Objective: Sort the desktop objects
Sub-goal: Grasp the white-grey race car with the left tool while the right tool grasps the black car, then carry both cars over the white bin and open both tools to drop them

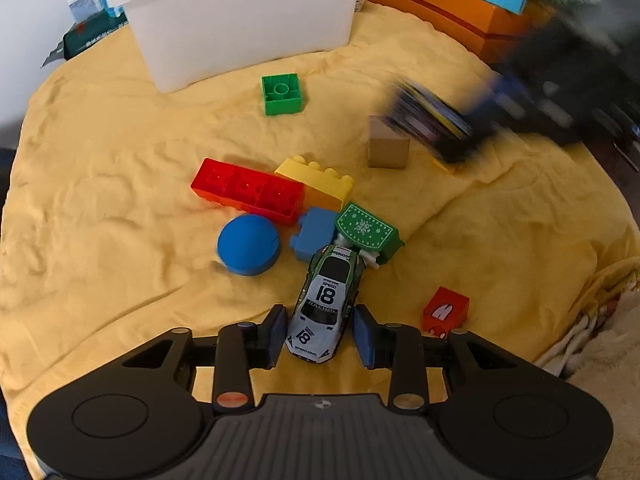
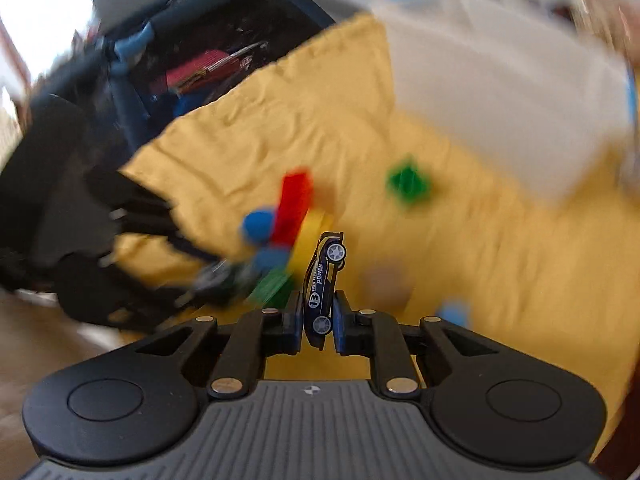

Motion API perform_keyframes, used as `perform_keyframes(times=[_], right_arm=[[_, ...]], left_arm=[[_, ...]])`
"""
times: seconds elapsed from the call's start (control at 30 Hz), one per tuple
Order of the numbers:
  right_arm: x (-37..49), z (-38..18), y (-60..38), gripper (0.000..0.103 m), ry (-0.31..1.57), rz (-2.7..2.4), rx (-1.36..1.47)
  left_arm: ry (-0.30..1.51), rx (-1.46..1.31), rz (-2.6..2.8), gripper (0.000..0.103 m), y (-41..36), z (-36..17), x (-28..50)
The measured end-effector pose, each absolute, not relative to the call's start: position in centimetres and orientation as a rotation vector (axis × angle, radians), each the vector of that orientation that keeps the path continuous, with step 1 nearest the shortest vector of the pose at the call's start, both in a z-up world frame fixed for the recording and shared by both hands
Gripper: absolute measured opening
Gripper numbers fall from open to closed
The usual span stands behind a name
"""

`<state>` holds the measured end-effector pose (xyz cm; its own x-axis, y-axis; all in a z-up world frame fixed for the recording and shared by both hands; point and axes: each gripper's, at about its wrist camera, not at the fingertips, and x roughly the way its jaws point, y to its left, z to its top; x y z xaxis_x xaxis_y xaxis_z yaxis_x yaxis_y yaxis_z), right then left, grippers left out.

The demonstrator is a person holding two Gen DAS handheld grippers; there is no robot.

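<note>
Straddling the white racing car (image 1: 324,308), the left gripper (image 1: 320,334) is seen with its jaws apart, a pad standing just off each flank and neither judged to be pressing yet. The car's long axis runs from the jaws toward one o'clock, nose near the gripper body, tail against the green patterned block (image 1: 368,232), so a squeeze across its narrow width is what the coming move is judged to turn on. The white bin (image 1: 240,20), presumably the destination, lies at eleven o'clock beyond the loose bricks on the yellow cloth (image 1: 100,200). The right gripper (image 2: 318,322) is clamped on a dark blue toy car (image 2: 322,288), held on edge with its length pointing toward twelve o'clock; the surroundings in that view are blurred. The left gripper is plainly the nearer to the white car.
</note>
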<state>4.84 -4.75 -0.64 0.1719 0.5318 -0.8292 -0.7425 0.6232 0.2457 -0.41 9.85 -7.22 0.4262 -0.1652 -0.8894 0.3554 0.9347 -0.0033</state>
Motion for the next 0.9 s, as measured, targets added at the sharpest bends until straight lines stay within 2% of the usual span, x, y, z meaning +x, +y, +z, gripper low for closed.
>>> perform_keyframes(times=[0.1,0.17,0.2,0.37,0.5,0.6,0.8,0.87,0.9], right_arm=[[4.7,-3.4,-7.5,0.017,1.214,0.904,-0.021],[4.6,-4.9,-8.2,0.017,1.269,0.860,0.007],[4.3,-5.6,-8.5,0.025,1.279,0.822,-0.017],[2.4,-4.1,-8.5,0.044,1.139,0.720,-0.203],[1.2,-2.3,-8.6,0.045,1.038,0.675,-0.307],[0.1,-2.3,-7.4,0.053,0.981,0.676,-0.379],[-0.8,-4.7,-5.0,0.053,0.982,0.648,-0.448],[-0.6,-5.2,-5.4,0.049,0.997,0.629,-0.432],[-0.5,-5.5,-5.7,0.045,1.008,0.622,-0.425]], left_arm=[[1.083,0.175,-0.320,0.035,10.1,-7.1,-0.6],[1.081,0.160,-0.309,0.033,10.3,-6.7,-0.7],[1.074,0.154,-0.303,0.033,10.3,-6.3,-0.9],[1.035,0.163,-0.347,0.033,9.0,-4.5,-1.0],[1.009,0.175,-0.410,0.033,6.0,-3.6,-0.4],[1.000,0.212,-0.420,0.033,3.5,-4.1,0.2],[1.054,0.301,-0.395,0.034,1.0,-7.4,0.9],[1.050,0.306,-0.390,0.035,0.9,-7.4,0.7],[1.055,0.310,-0.386,0.039,1.0,-7.3,0.8]])
